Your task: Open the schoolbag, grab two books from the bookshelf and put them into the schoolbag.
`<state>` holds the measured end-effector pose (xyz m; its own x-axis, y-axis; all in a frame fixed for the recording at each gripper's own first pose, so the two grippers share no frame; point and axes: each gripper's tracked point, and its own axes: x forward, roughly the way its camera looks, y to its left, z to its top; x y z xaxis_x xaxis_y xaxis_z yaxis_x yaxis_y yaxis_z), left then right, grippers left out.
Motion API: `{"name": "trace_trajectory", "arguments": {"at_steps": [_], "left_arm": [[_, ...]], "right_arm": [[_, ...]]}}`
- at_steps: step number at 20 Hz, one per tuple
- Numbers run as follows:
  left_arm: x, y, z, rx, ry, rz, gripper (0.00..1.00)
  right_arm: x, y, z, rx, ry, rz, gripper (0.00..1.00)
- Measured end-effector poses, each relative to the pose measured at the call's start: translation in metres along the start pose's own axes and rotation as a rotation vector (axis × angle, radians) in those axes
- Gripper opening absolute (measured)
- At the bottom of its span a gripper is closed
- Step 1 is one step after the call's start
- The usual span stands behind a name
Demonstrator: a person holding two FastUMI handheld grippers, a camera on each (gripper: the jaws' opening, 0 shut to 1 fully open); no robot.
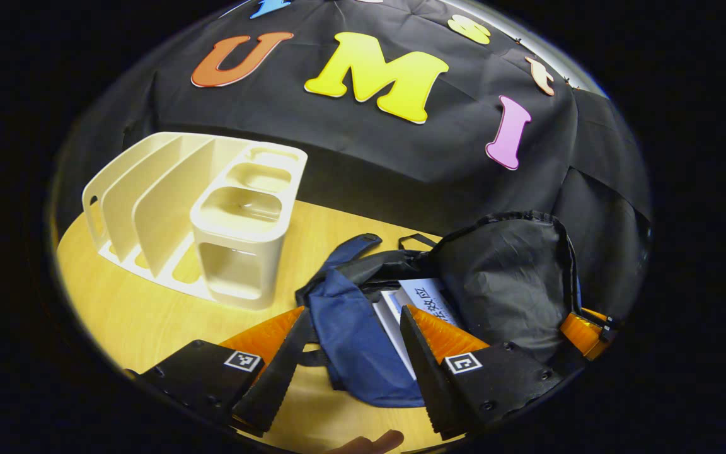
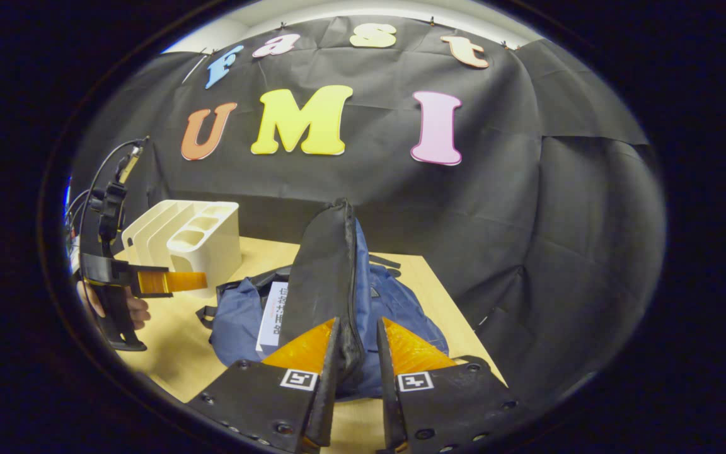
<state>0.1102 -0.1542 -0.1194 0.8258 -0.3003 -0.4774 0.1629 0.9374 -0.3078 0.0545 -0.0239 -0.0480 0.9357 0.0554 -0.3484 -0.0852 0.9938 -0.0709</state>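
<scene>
Lying on the bench [image 1: 136,315], one bag [image 1: 363,340] is seen with its flap [image 2: 328,277] lifted upright. The flap's edge is pinched between the nearly closed jaws of the right gripper [image 2: 355,353]. The left gripper [image 1: 353,340] is held above the bag's blue front with its jaws spread wide and nothing between them; in the right gripper view it is seen at the left, beside the shelf [image 1: 212,221]. At least one white book [image 1: 420,299] is seen inside the bag's mouth; whether a second lies there cannot be told. One cream shelf stands on the bench, with no books in its slots.
</scene>
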Motion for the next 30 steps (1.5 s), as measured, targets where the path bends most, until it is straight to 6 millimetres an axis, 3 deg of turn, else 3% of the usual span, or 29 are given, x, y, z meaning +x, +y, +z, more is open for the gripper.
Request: {"name": "trace_trajectory", "arguments": {"at_steps": [1,6,7,8,12,14,15,18,22,23,25,30], "left_arm": [[-0.009,0.008,0.000,0.006,-0.009,0.015,0.90],[-0.059,0.041,-0.004,0.039,-0.051,0.073,0.90],[-0.069,0.045,-0.003,0.055,-0.066,0.077,0.90],[-0.079,0.049,-0.001,0.077,-0.084,0.090,0.90],[-0.121,0.065,0.013,0.196,-0.194,0.158,0.90],[-0.146,0.071,0.019,0.236,-0.251,0.195,0.90],[-0.158,0.072,0.021,0.242,-0.275,0.204,0.90],[-0.182,0.070,0.017,0.235,-0.294,0.205,0.90],[-0.221,0.071,0.022,0.218,-0.341,0.206,0.90],[-0.228,0.073,0.023,0.214,-0.340,0.210,0.90],[-0.246,0.065,0.029,0.219,-0.363,0.181,0.90],[-0.281,0.050,0.039,0.295,-0.426,0.150,0.91]], "right_arm": [[-0.005,0.003,-0.002,-0.001,-0.002,-0.003,0.34],[-0.035,0.016,-0.012,-0.002,-0.022,-0.014,0.34],[-0.038,0.017,-0.014,0.002,-0.030,-0.021,0.29],[-0.041,0.016,-0.017,0.006,-0.035,-0.033,0.36],[-0.056,0.010,-0.032,0.035,-0.048,-0.079,0.37],[-0.066,0.007,-0.035,0.072,-0.058,-0.079,0.44],[-0.073,0.007,-0.035,0.096,-0.067,-0.075,0.41],[-0.100,0.003,-0.028,0.167,-0.114,-0.056,0.52],[-0.146,0.000,-0.019,0.193,-0.205,-0.045,0.72],[-0.158,0.002,-0.018,0.202,-0.216,-0.036,0.81],[-0.178,0.005,-0.017,0.222,-0.244,-0.027,0.90],[-0.208,0.000,-0.004,0.172,-0.327,-0.070,0.93]]}}
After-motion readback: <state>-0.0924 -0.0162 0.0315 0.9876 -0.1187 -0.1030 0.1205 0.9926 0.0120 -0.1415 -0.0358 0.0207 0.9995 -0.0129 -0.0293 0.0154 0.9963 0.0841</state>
